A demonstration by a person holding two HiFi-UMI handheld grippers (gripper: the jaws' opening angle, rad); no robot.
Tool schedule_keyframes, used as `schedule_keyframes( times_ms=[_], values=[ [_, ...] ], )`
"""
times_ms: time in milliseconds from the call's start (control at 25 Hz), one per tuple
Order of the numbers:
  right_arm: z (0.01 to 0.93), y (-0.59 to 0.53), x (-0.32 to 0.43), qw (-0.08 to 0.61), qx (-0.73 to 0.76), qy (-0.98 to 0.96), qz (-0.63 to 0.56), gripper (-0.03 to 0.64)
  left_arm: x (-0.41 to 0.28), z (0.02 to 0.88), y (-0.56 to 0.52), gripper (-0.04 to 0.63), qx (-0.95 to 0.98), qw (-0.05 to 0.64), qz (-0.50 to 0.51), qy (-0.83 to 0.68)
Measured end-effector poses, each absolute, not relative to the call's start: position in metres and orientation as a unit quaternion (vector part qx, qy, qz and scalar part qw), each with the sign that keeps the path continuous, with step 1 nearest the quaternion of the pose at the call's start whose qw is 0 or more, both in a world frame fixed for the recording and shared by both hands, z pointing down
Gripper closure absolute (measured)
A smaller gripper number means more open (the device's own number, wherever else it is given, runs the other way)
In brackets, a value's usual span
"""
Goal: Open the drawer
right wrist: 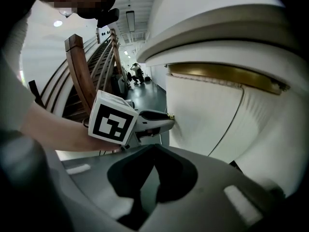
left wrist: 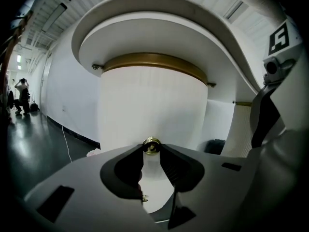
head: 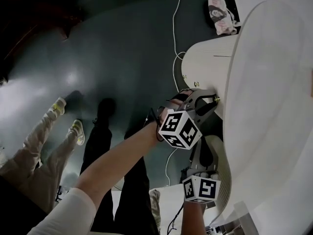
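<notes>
The drawer (head: pixel 208 62) is the curved white front under the rounded table top, with a small brass knob (left wrist: pixel 151 146). My left gripper (left wrist: pixel 151 149) reaches level to the drawer, and its two black fingertips close on the knob from both sides. From the head view the left gripper (head: pixel 213 101) sits at the drawer's lower edge, on the knob (head: pixel 216 99). In the right gripper view the left gripper (right wrist: pixel 166 119) touches the drawer (right wrist: pixel 203 110) at its tip. My right gripper (right wrist: pixel 153 148) hangs lower, tips together, holding nothing. The right gripper's marker cube (head: pixel 201 189) shows below the left one.
A white cable (head: pixel 174 33) runs over the dark floor beside the cabinet. A crumpled cloth (head: pixel 220 13) lies at the top. A person's legs and shoes (head: pixel 68 131) stand at left. A wooden stair rail (right wrist: pixel 79 76) rises behind. People (left wrist: pixel 21 93) stand far down the corridor.
</notes>
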State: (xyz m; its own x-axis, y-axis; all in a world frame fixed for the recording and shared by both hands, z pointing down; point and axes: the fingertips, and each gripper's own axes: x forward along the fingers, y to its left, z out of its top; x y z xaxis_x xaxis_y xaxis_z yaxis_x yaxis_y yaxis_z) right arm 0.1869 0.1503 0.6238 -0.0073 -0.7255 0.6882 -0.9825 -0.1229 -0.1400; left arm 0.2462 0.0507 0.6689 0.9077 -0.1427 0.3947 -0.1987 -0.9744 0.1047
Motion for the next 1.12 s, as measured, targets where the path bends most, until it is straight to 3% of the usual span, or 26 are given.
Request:
schedule_keyframes(
  times_ms=[440,1120],
  values=[
    [0.621,0.15,0.184,0.205,0.679,-0.63,0.316,0.606,0.242,0.667,0.053,0.494,0.978,0.058,0.182,-0.081],
    [0.627,0.152,0.153,0.212,0.68,-0.63,0.31,0.606,0.176,0.67,0.066,0.494,0.977,0.074,0.186,-0.071]
  ],
)
